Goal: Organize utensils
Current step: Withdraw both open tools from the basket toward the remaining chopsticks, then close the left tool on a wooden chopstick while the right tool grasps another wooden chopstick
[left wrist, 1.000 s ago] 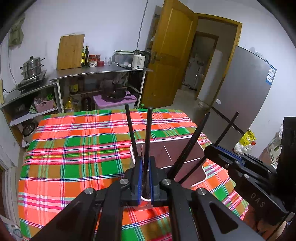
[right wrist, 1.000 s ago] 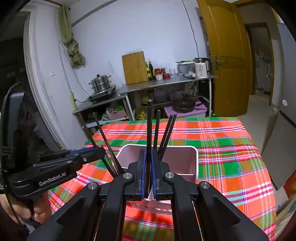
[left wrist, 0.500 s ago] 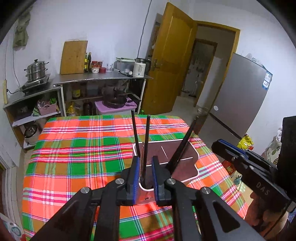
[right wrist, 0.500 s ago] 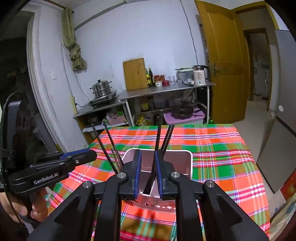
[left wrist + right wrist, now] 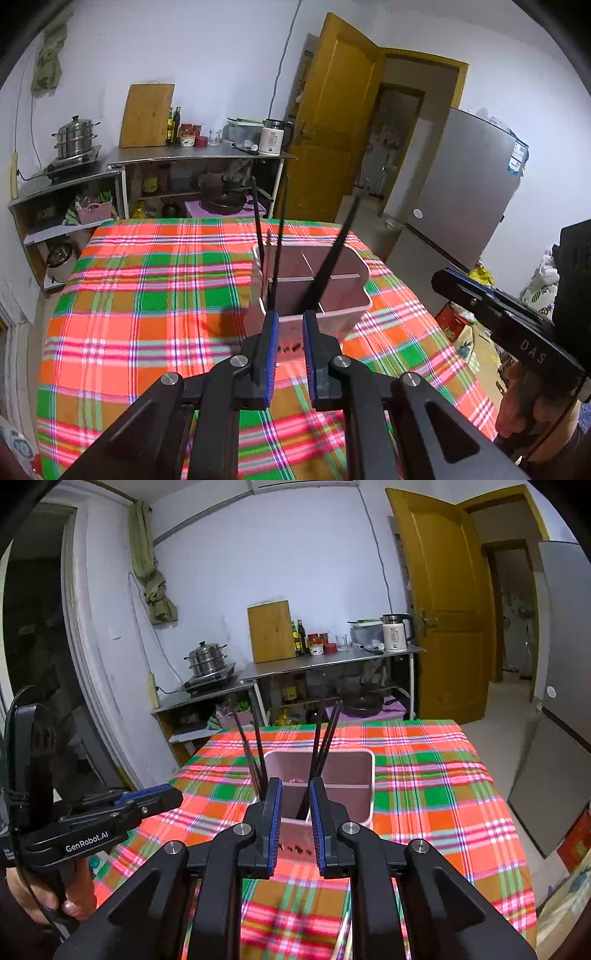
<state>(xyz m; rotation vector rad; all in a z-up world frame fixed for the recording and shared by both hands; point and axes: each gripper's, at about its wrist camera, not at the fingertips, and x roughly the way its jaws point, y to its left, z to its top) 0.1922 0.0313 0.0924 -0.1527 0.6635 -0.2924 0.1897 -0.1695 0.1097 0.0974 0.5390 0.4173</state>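
Note:
A pink divided utensil holder stands on the plaid tablecloth. Several black chopsticks stand in it, leaning against its walls. My left gripper is open and empty, just in front of the holder's near wall. My right gripper is open and empty, close to the holder's near side. The right gripper shows at the right of the left wrist view, and the left gripper shows at the left of the right wrist view.
The table with the plaid cloth fills the foreground. Behind it stand metal shelves with a cutting board, bottles and a kettle, a stove with a steamer pot, a wooden door and a grey fridge.
Both grippers opened and let go of the chopsticks, which now stand in the holder. Both grippers drew back from the holder.

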